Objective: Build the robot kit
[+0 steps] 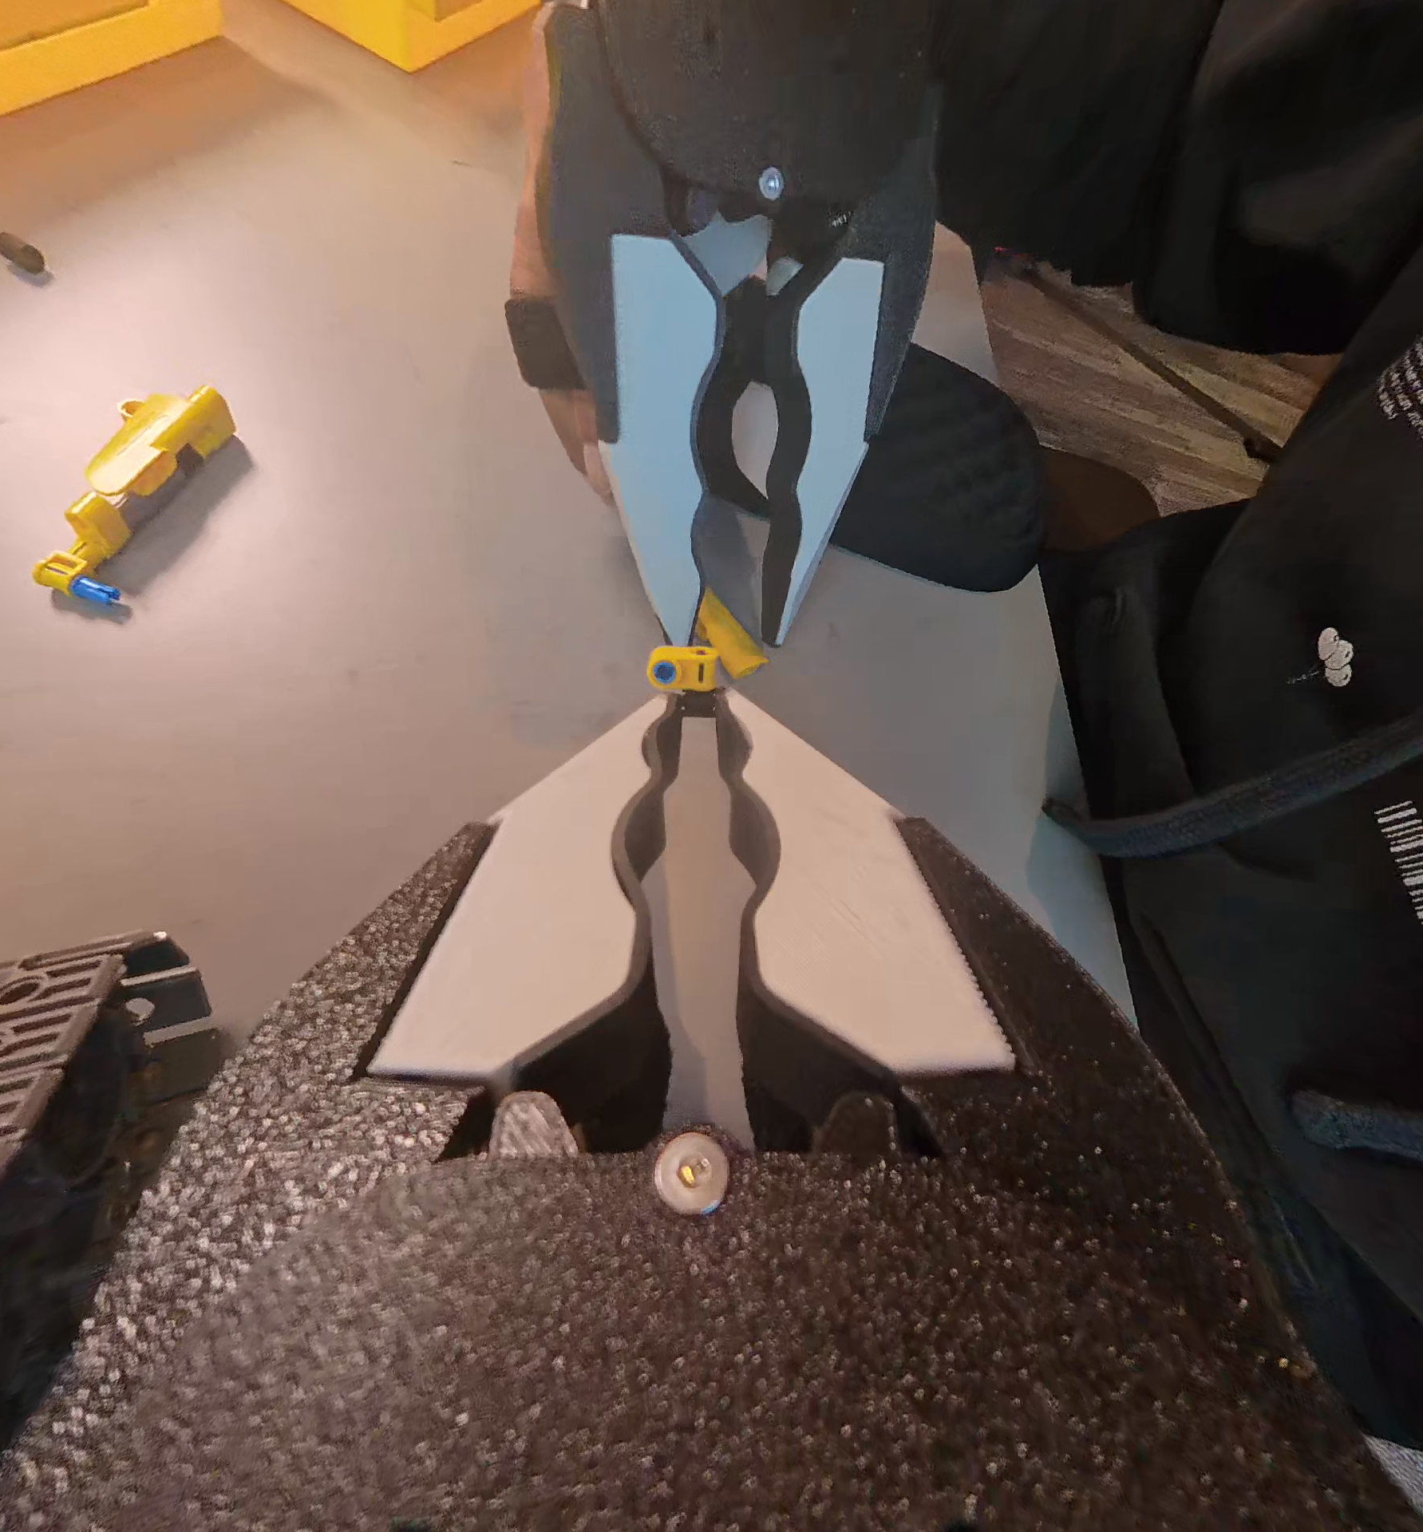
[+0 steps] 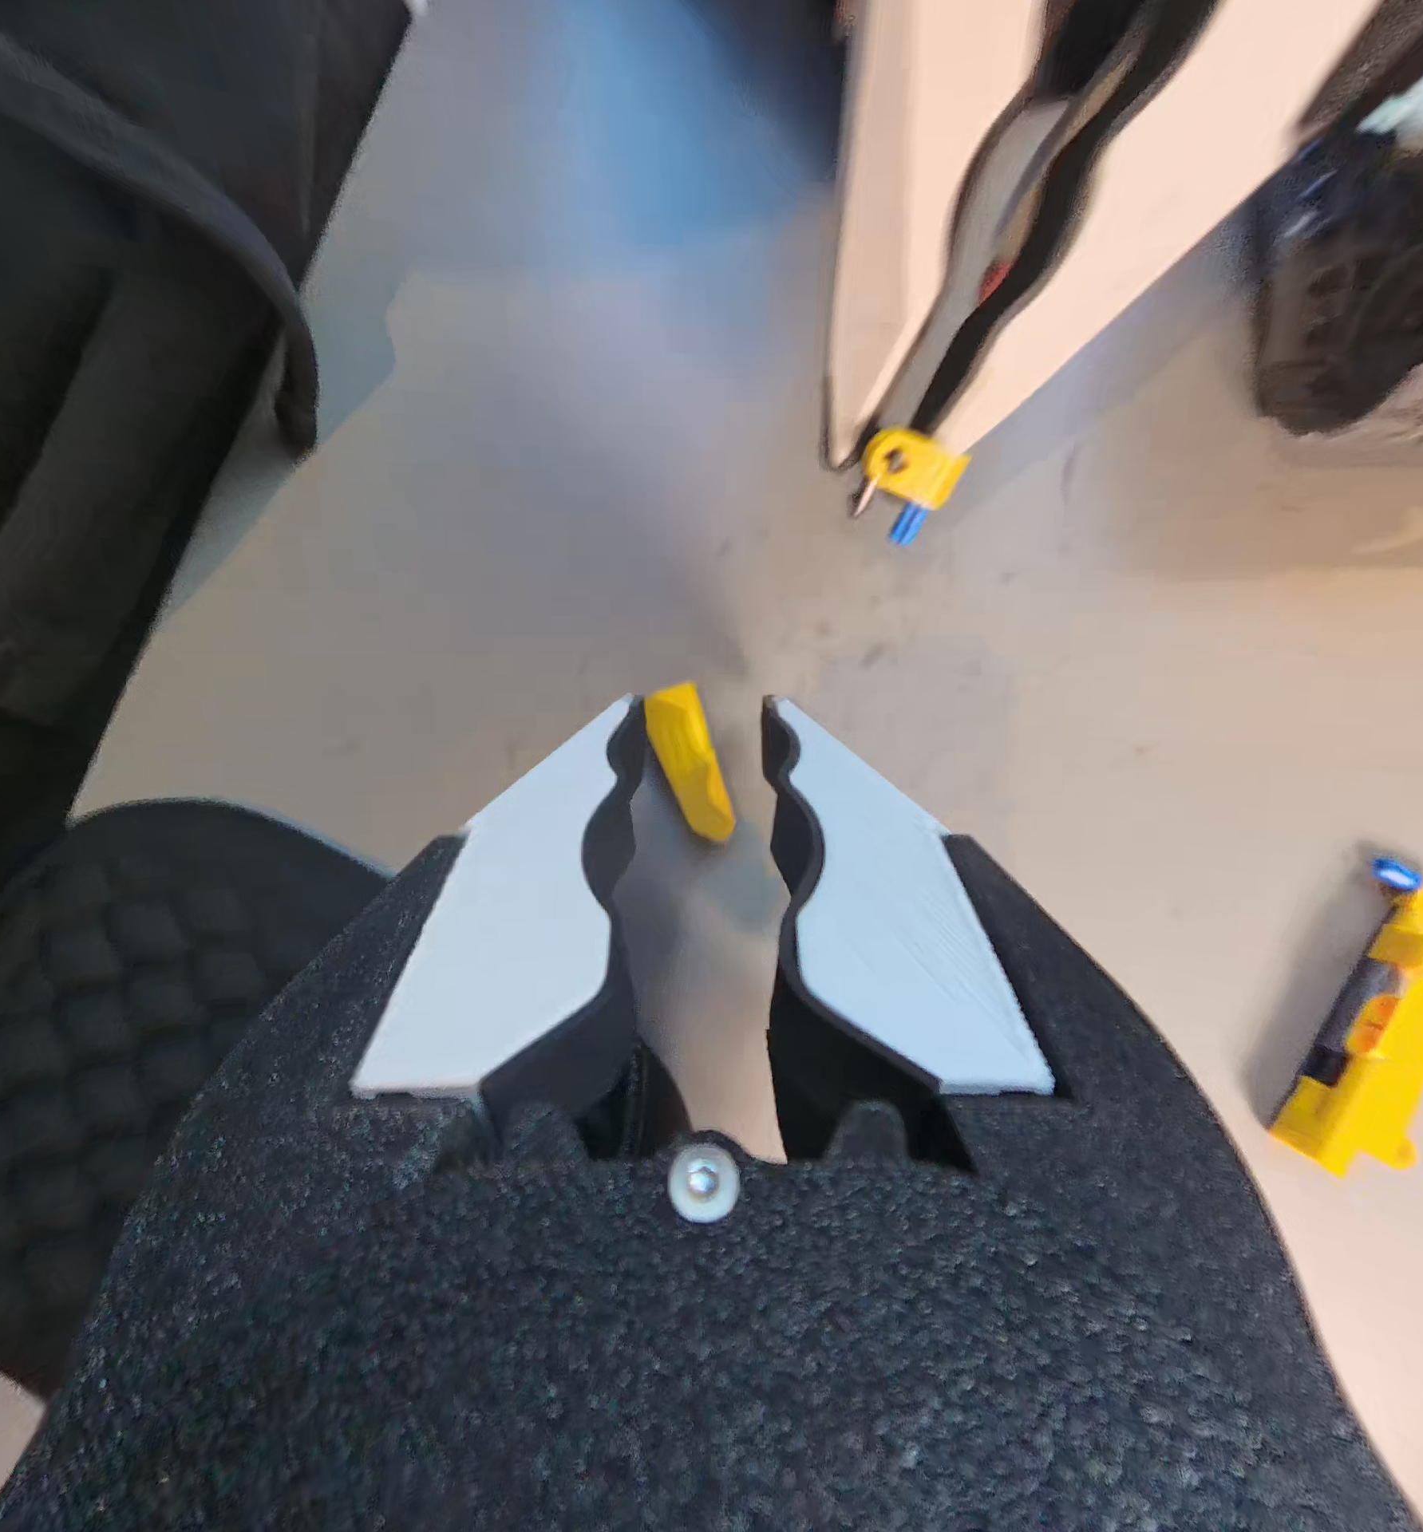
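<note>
Yellow connector point(image 1: 683, 666) pinched in left hand-held gripper point(image 1: 698, 700), table edge point(image 1: 1060, 746) near.

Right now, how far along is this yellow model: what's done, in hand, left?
Done: a yellow assembly lies joined on the table. In hand: the left gripper is shut on a small yellow connector; the right gripper, jaws open, has a yellow wedge between them, unclamped. Left: both pieces sit apart from the assembly, and a black peg lies untouched.
</note>
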The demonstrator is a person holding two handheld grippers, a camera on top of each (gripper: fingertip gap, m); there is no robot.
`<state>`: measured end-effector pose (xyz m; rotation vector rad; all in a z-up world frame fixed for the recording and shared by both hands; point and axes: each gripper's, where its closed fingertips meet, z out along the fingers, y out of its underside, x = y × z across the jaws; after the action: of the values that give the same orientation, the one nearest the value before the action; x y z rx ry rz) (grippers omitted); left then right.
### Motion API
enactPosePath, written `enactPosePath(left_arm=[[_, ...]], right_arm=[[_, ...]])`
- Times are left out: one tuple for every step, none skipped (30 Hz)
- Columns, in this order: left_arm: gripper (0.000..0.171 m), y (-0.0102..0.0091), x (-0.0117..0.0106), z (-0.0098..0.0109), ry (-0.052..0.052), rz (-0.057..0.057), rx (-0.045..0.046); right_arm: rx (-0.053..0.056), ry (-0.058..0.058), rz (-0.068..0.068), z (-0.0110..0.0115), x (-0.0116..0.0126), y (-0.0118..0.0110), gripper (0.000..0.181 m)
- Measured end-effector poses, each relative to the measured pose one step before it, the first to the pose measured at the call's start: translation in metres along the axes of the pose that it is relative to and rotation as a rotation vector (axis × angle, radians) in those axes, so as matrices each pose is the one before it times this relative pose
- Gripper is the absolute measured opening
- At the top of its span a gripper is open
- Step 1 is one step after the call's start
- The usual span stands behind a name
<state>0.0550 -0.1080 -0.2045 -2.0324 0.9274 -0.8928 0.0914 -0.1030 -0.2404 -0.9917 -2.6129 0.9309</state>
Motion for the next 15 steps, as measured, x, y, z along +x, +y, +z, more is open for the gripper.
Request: enactPosePath(left_arm=[[0.007,-0.00249,0.00146,-0.00171,0.0046,0.0081,0.01604],[0.007,-0.00328,0.00146,-0.00204,0.0055,0.0093,0.02033],[0.007,-0.00366,0.00114,-0.00190,0.0034,0.0110,0.02160],[0.007,-0.00392,0.00102,-0.00163,0.0013,0.0142,0.02201],[0.007,-0.00434,0.00110,-0.00124,0.0001,0.0181,0.02358],[0.007,-0.00454,0.00186,-0.00081,0.0030,0.0219,0.02534],[0.007,-0.00410,0.00180,-0.00039,0.0011,0.0232,0.02344],[0.007,-0.00229,0.00048,0.00022,-0.0064,0.0211,0.01223],[0.007,-0.00157,0.00014,0.00051,-0.0079,0.0194,0.00873],[0.007,-0.00094,0.00002,0.00013,-0.0080,0.0172,0.00554],[0.007,0.00018,-0.00100,-0.00017,-0.0104,0.0136,0.00073],[0.007,-0.00143,-0.00015,-0.00065,-0.0018,-0.0005,0.01004],[0.008,-0.00148,0.00050,-0.00050,0.0052,-0.0056,0.00807],[0.008,-0.00133,0.00070,0.00003,0.0054,-0.0052,0.00810],[0.008,-0.00047,-0.00005,0.00036,-0.0007,-0.0024,0.00284]], right_arm=[[0.0769,0.0231,0.0210,-0.00540,0.00495,-0.01239,0.028],[0.0830,0.0445,0.0212,-0.00611,0.00821,-0.01338,0.029],[0.0864,0.0430,0.0228,-0.00560,0.00773,-0.01335,0.030],[0.0754,0.0390,0.0282,-0.00405,0.00712,-0.01157,0.030],[0.0562,0.0260,0.0184,-0.00261,0.00462,-0.00861,0.030],[0.0488,0.0106,0.0098,-0.00190,0.00146,-0.00726,0.029],[0.0373,0.0011,0.0147,-0.00099,0.00002,-0.00549,0.027],[0.0206,-0.0129,0.0211,0.00026,-0.00172,-0.00321,0.027],[0.0063,-0.0141,0.0157,0.00101,-0.00195,-0.00123,0.025],[0.0001,-0.0107,0.0022,0.00071,-0.00210,-0.00018,0.021],[0.0023,0.0009,-0.0065,-0.00032,-0.00071,-0.00066,0.017],[0.0110,0.0064,-0.0035,-0.00098,0.00028,-0.00171,0.015],[0.0103,0.0013,0.0082,-0.00109,0.00035,-0.00160,0.012],[0.0064,-0.0072,0.0065,-0.00095,-0.00074,-0.00082,0.012],[0.0014,0.0008,-0.0020,-0.00074,0.00023,0.00003,0.011]])
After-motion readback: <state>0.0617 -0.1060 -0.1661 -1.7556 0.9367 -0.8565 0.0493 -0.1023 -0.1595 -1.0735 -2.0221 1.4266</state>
